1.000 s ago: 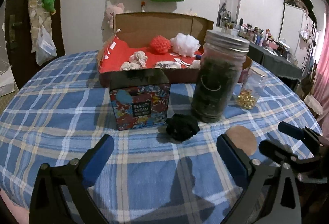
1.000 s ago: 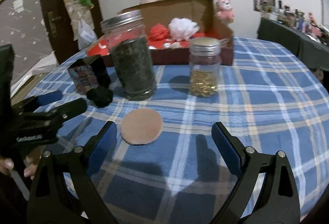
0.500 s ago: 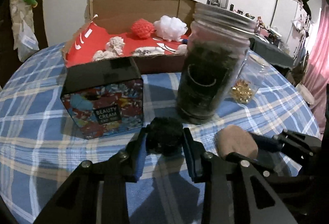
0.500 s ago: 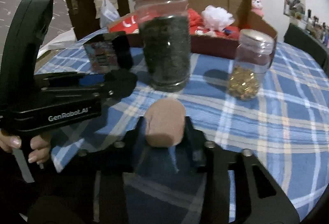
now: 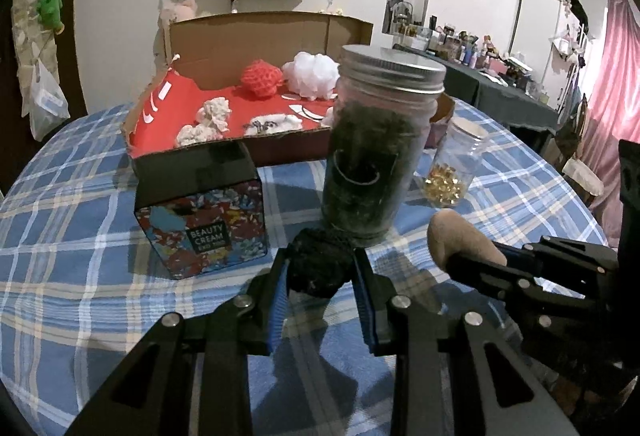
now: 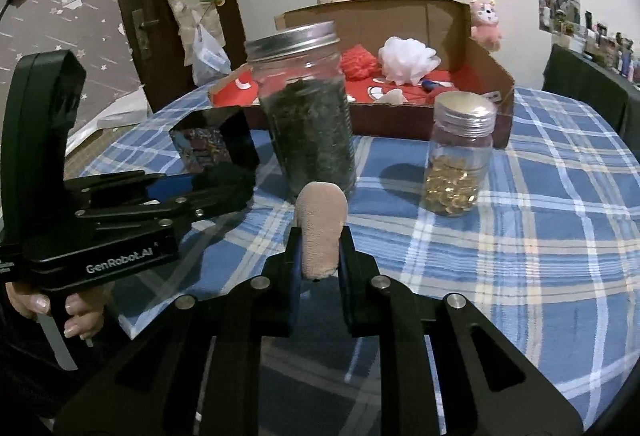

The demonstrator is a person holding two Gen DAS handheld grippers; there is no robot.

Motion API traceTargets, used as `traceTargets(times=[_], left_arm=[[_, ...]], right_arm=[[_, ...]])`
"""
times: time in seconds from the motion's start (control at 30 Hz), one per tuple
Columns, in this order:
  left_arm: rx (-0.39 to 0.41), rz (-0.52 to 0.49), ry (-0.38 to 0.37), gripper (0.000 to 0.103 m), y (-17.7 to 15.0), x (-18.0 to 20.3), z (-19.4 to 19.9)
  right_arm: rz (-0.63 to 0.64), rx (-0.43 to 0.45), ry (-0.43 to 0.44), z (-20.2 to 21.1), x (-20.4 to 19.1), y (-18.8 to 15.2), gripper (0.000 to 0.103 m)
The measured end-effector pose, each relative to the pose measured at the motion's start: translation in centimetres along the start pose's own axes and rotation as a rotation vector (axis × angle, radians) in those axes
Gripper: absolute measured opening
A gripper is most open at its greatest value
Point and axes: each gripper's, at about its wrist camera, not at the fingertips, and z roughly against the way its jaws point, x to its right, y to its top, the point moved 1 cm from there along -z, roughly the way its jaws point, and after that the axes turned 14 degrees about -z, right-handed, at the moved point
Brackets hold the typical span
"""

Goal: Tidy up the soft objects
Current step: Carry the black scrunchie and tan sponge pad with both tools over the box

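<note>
Left claw [image 5: 320, 268]: just closed from wide, now pinching the black puff [image 5: 318, 262].
Right claw [image 6: 320, 256]: just closed too, holding the tan pad [image 6: 322, 232], folded upright.
Meaning: both soft things gripped; box [image 5: 256, 36] beyond the jars seems next.

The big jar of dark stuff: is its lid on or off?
On. The big jar stands upright on the table with its metal lid seated on top.
</note>
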Motion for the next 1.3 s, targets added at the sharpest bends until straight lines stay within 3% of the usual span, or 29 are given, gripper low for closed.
traceTargets(times=[0.4,1.3], left_arm=[[0.019,-0.003,0.010,0.032,0.3,-0.4,1.1],[0.106,0.003,0.098,0.032,2.4,-3.6,4.9]], right_arm=[[-0.014,0.019,-0.020,0.7,0.5,0.3,0.015],[-0.037,0.139,-0.098,3.9,2.8,4.7,0.016]])
